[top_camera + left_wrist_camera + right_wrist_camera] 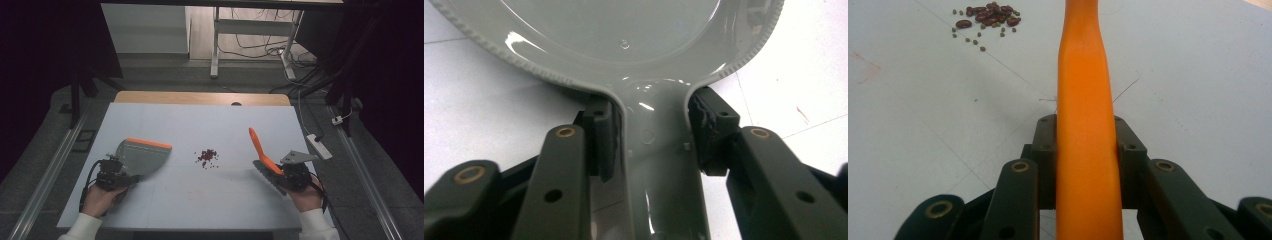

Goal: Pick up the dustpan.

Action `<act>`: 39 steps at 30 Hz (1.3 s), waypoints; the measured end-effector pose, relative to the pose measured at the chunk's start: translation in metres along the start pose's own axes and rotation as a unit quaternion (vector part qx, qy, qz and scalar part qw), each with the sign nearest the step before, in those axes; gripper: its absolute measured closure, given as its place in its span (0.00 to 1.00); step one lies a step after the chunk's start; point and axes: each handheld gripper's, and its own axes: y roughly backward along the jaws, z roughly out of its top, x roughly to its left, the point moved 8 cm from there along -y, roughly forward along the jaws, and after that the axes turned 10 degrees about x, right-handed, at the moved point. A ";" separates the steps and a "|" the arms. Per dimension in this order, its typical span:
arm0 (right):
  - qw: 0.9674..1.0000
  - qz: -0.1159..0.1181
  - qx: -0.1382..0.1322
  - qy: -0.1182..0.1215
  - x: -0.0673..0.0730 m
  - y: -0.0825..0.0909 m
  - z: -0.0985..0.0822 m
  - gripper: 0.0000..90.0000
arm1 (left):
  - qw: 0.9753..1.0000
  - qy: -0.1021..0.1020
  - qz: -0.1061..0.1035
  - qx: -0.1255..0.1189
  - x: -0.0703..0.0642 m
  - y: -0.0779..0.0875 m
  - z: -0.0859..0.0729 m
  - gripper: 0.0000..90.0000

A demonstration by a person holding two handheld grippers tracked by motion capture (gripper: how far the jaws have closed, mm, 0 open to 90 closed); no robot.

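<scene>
— So, what have you got in each hand?
— Your left gripper (131,178) is clamped on the grey dustpan (142,156) handle; your right gripper (280,175) squeezes the orange brush (261,150) handle.
— Where's the mess?
— Beans (206,157) lie mid-table (200,125), between both tools and apart from each. Your right gripper view shows big red ones (990,14) with small green ones; from above they blur into one patch.

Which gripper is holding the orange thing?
The right gripper clamps the orange brush handle; the left gripper clamps the grey plastic dustpan by its handle instead.
</scene>
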 end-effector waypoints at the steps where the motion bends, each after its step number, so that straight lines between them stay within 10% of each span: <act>1: 1.000 0.000 0.001 0.000 0.000 0.000 0.000 0.78 | 1.000 0.001 0.000 0.000 0.000 0.000 0.000 0.66; 29: 1.000 -0.001 -0.004 0.001 0.000 0.001 0.001 0.78 | 0.999 -0.008 -0.020 -0.045 0.009 0.010 0.001 0.68; 39: 1.000 -0.005 -0.005 0.002 0.000 0.002 0.002 0.78 | 0.993 -0.027 -0.049 -0.103 0.008 0.023 0.006 0.68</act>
